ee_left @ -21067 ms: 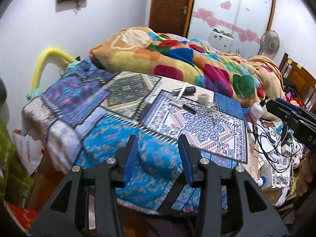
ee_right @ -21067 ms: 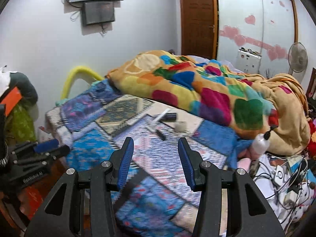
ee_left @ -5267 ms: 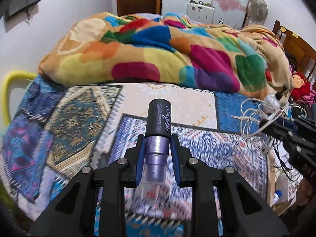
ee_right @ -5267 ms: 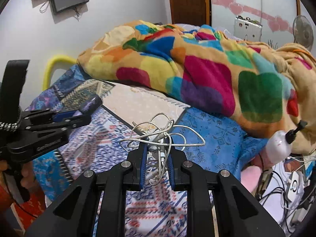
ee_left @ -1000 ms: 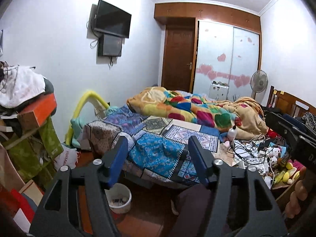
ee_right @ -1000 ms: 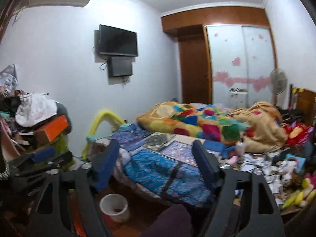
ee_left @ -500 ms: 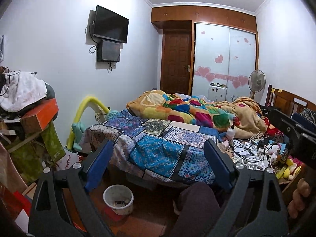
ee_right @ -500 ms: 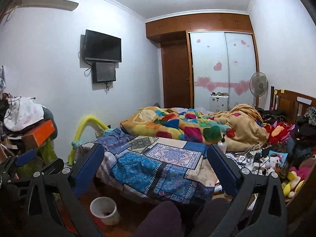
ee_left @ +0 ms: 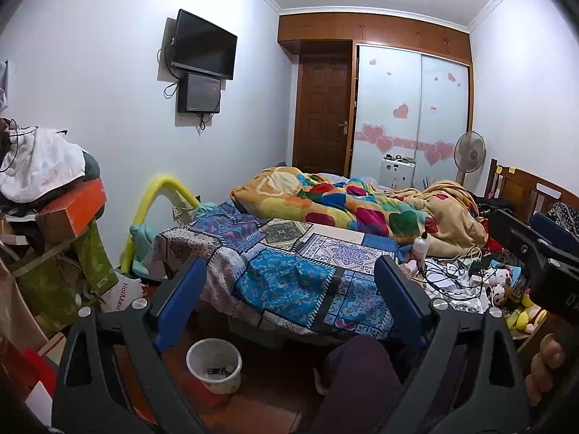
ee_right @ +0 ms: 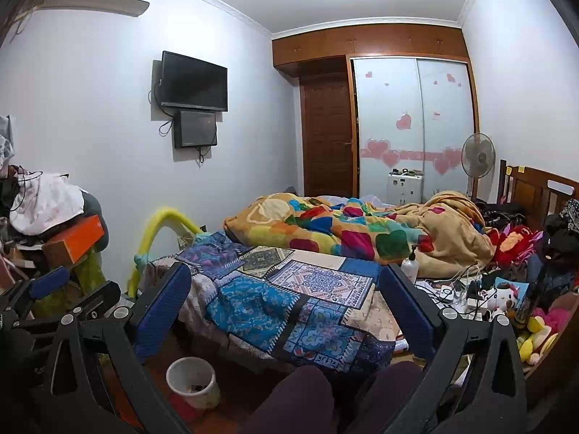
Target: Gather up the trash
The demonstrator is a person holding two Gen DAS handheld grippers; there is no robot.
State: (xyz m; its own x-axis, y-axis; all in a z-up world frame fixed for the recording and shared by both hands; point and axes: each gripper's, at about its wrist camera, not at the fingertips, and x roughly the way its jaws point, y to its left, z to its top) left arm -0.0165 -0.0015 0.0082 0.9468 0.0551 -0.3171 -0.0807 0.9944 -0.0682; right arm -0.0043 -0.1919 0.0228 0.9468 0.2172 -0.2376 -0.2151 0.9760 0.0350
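Below bed (ee_left: 289,282), white bin (ee_left: 214,365) contents too small to identify; left gripper (ee_left: 289,302), right gripper (ee_right: 286,311) jaws wide, empty.

Bare floor (ee_left: 267,408) around bin (ee_left: 214,365), beside bed (ee_left: 289,282)

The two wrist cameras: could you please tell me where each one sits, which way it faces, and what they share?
Left wrist: sits on the left gripper, looks across the bed toward the wardrobe; its open fingers, the person's knee and the right gripper show.
Right wrist: sits on the right gripper, same heading; its open fingers, knees and the left gripper show.
Shared: bed, white bin, wall TV, fan.
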